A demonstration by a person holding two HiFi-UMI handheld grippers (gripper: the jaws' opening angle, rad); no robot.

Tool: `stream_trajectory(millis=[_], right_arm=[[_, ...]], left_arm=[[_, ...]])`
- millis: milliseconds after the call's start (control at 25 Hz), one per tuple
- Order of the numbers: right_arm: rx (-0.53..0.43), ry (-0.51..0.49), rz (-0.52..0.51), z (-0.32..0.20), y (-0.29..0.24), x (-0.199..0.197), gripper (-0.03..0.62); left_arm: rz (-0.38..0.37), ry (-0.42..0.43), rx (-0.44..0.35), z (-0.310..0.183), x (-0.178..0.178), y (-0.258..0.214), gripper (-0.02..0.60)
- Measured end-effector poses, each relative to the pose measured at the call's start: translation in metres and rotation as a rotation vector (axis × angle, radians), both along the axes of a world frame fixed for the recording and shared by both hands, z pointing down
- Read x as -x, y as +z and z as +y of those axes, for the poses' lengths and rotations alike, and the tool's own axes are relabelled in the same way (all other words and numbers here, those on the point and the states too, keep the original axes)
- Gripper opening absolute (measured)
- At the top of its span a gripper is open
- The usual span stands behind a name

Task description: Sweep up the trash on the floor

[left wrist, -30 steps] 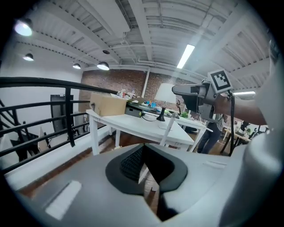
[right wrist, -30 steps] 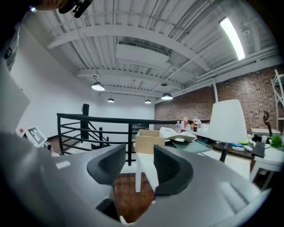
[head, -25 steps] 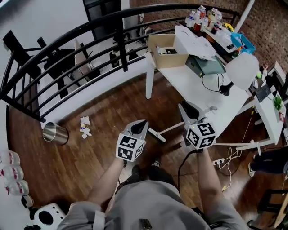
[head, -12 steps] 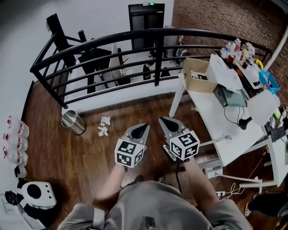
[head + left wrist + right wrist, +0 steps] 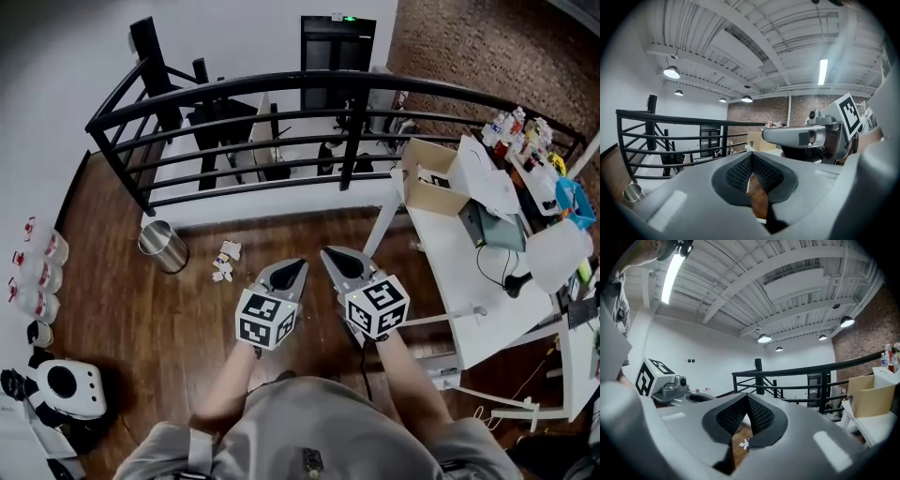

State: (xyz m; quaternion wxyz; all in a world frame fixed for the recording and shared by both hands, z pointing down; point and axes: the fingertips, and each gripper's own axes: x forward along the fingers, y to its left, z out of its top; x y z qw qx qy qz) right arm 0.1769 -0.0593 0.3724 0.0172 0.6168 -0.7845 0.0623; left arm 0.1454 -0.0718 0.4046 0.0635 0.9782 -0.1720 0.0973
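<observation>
Grey short-sleeve shirt [image 5: 300,427]. Left gripper [image 5: 294,267] and right gripper [image 5: 330,255] have the same build: light grey plastic shells that narrow to a pointed beak, dark inside. White left cube [image 5: 266,319] and right cube [image 5: 376,306] at the rear, with black square markers on each face. Pads [image 5: 738,171] are black with a fine mesh texture.

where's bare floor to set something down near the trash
Bare wood floor lies left of the metal bin, toward the bottles. Another strip runs between the paper scraps and the white table. That table is crowded.
</observation>
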Motion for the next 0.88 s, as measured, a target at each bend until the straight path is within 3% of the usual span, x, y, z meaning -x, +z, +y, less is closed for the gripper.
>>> stream_trajectory(millis=[880], right_arm=[[0.008,0.015,-0.004,-0.005,0.000,0.001,0.000]], left_arm=[[0.027,0.011,-0.009,-0.011,-0.001,-0.009,0.008]])
